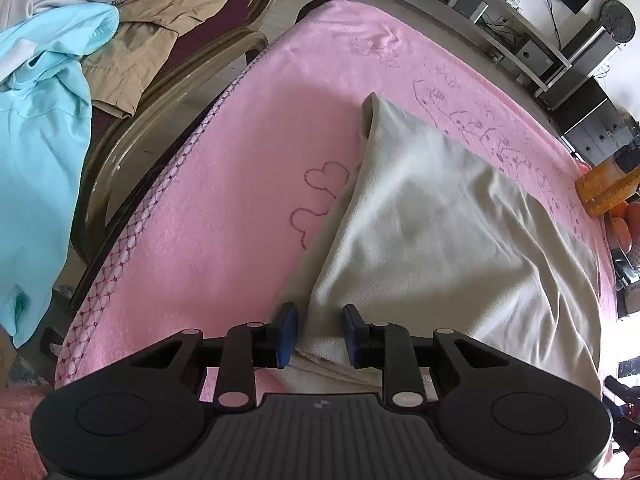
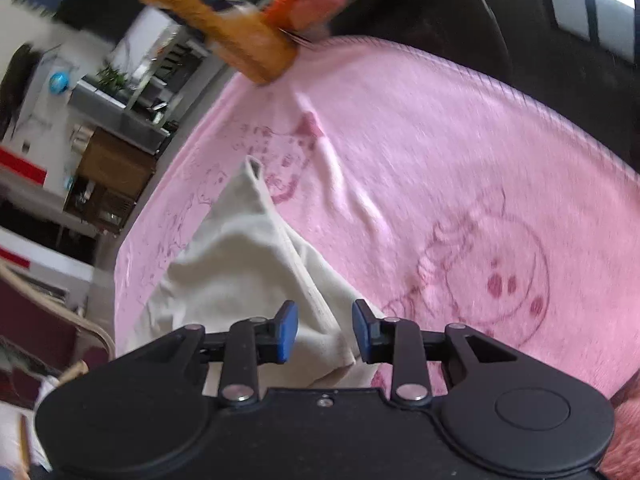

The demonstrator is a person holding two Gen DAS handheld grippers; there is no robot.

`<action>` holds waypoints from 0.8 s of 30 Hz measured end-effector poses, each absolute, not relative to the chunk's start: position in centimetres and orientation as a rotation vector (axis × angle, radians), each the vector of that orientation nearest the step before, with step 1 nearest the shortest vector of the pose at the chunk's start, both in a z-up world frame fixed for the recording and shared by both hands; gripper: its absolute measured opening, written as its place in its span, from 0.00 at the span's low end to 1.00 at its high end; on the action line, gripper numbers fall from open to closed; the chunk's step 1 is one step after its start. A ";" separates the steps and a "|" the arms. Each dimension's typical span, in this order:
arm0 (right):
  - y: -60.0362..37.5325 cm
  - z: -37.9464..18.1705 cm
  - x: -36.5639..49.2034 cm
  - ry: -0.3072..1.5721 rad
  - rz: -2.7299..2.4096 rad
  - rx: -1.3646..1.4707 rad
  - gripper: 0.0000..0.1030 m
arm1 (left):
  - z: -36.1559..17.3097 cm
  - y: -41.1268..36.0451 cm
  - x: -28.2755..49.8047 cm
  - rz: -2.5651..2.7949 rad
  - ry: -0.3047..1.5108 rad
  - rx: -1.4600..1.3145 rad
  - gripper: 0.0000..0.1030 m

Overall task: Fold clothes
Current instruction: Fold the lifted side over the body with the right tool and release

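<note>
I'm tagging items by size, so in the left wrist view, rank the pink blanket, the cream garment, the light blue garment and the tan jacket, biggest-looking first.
1. pink blanket
2. cream garment
3. light blue garment, partly cut off at the frame edge, so unsure
4. tan jacket, farther away and partly covered

The right gripper [image 2: 325, 330], jaws apart, straddles a cream garment [image 2: 240, 272] on a pink blanket [image 2: 440, 160].

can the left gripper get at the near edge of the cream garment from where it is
Probably yes. The left gripper is open, its jaws either side of the cream garment at its near edge on the pink blanket, with nothing in between.
</note>
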State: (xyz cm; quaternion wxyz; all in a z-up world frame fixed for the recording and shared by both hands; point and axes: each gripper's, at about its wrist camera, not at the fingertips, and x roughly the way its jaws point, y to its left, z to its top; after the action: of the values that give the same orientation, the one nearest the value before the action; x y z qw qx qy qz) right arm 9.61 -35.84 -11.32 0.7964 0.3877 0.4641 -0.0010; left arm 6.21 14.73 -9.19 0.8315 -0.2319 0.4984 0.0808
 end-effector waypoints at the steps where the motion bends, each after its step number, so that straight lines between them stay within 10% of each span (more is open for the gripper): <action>1: -35.9 -11.8 9.7 1.012 -0.013 0.852 0.28 | -9.2 14.7 6.2 0.170 1.057 -0.485 0.23; 8: -35.7 -13.3 10.5 1.038 -0.006 0.933 0.13 | -9.1 14.2 6.3 0.168 1.050 -0.433 0.21; 9: -35.2 -12.9 10.6 1.037 0.006 0.881 0.10 | -8.9 14.0 6.2 0.177 1.039 -0.412 0.05; 12: -33.5 -10.3 10.1 0.933 0.041 0.672 0.05 | -7.8 14.2 5.6 0.208 0.968 -0.366 0.00; 19: -34.7 -11.8 10.4 1.012 0.013 0.779 0.07 | -7.6 14.9 5.3 0.174 0.959 -0.416 0.00; 24: -35.0 -12.1 10.2 1.030 0.033 0.855 0.12 | -7.7 15.4 5.2 0.142 0.964 -0.460 0.22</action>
State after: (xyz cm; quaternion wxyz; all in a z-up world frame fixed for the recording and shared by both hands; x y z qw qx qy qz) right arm 10.24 -34.95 -12.10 0.7841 0.3964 0.4773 0.0154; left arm 5.21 15.38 -7.66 0.8584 -0.2188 0.4590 0.0675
